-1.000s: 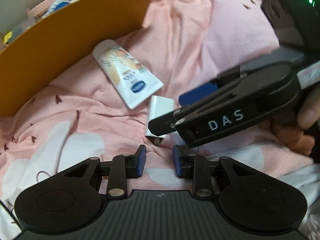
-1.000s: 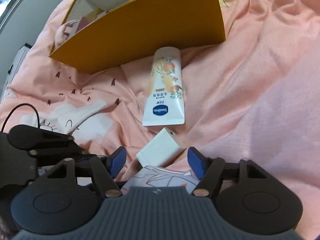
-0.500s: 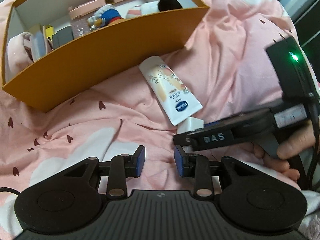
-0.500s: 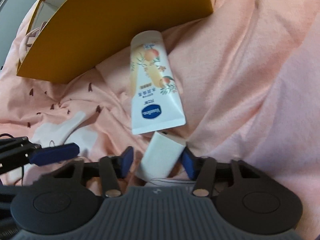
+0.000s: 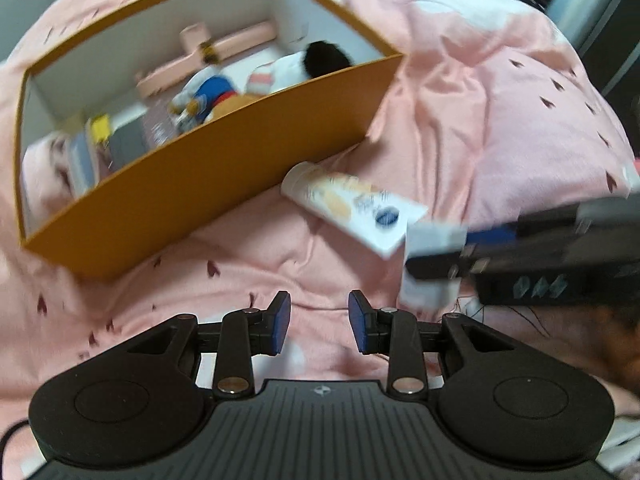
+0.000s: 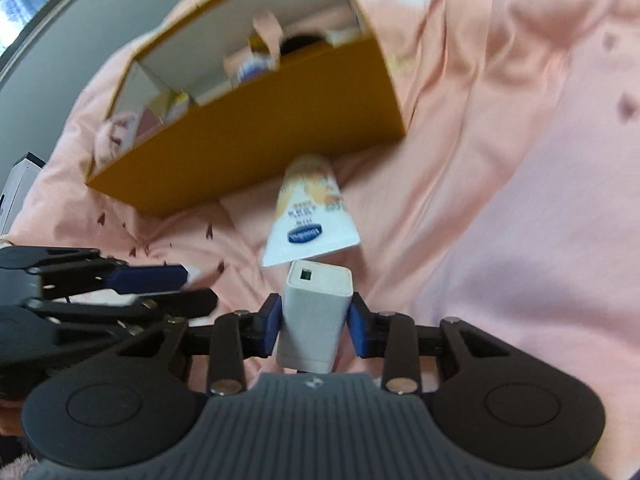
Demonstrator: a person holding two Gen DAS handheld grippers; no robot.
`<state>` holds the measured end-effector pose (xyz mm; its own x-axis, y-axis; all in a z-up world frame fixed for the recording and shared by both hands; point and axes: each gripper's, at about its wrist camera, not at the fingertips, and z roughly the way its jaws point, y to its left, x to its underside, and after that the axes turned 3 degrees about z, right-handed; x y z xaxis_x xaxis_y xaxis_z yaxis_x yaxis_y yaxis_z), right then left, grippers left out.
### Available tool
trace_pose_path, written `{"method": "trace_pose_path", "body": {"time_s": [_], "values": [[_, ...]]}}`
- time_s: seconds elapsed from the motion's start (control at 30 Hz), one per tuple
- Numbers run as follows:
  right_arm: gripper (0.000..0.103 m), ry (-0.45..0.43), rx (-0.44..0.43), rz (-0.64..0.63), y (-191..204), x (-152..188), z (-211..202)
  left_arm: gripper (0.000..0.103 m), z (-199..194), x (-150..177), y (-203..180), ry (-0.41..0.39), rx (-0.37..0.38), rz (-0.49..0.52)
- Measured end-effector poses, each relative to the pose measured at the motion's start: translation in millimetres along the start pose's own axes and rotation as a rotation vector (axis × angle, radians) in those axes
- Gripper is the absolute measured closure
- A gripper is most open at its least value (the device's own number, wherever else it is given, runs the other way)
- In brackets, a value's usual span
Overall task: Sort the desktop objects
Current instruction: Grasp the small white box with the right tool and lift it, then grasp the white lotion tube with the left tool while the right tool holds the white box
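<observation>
Closest in, a white charger block (image 6: 316,316) is pinched between the blue pads (image 6: 272,320) of the right gripper (image 6: 314,322), its green-marked port end facing forward and its body lifted clear of the bedding. In the left wrist view the same block (image 5: 430,264) is seen blurred, clamped in the right gripper (image 5: 440,252) off to the right side. The left gripper (image 5: 319,322) is held with its jaws apart and nothing between them, low over the pink sheet (image 5: 500,120); in the right wrist view it (image 6: 192,284) is seen at the left edge.

Just beyond the charger, a white cream tube (image 6: 310,216) with a blue oval logo is laid flat on the sheet, flat crimped end toward the grippers, cap end pointed at the box. Farther back, an orange box (image 5: 200,176) with a white interior is set on the bedding, the tube's cap just beside its front wall. Inside, a pink comb-like piece (image 5: 224,46), a small doll (image 5: 208,98) and a black-and-white soft item (image 5: 316,60) can be made out; the rest is too blurred to name.
</observation>
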<state>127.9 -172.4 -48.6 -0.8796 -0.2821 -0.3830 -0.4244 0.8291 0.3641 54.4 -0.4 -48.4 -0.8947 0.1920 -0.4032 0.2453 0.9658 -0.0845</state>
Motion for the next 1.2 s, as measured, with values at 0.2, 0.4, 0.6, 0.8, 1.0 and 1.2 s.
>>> {"method": "trace_pose_path", "body": {"time_s": [0.2, 0.4, 0.6, 0.8, 1.0, 1.2], "values": [[0.066, -0.173, 0.125, -0.079, -6, -18, -24, 0.066, 2, -1, -24, -0.031, -0.064, 0.157], [0.065, -0.129, 0.17, -0.033, -34, -22, 5, 0.065, 16, 2, -58, -0.031, -0.118, 0.402], [0.066, -0.121, 0.143, -0.011, -40, -19, 20, 0.055, 39, 6, -89, -0.004, -0.181, 0.582], [0.065, -0.123, 0.12, -0.001, -43, -17, 20, 0.052, 62, 6, -103, 0.022, -0.257, 0.655], [0.066, -0.119, 0.108, -0.007, -43, -17, 23, 0.058, 74, 12, -110, 0.006, -0.326, 0.678], [0.066, -0.12, 0.101, -0.007, -45, -17, 23, 0.074, 63, 20, -112, -0.047, -0.344, 0.669]]}}
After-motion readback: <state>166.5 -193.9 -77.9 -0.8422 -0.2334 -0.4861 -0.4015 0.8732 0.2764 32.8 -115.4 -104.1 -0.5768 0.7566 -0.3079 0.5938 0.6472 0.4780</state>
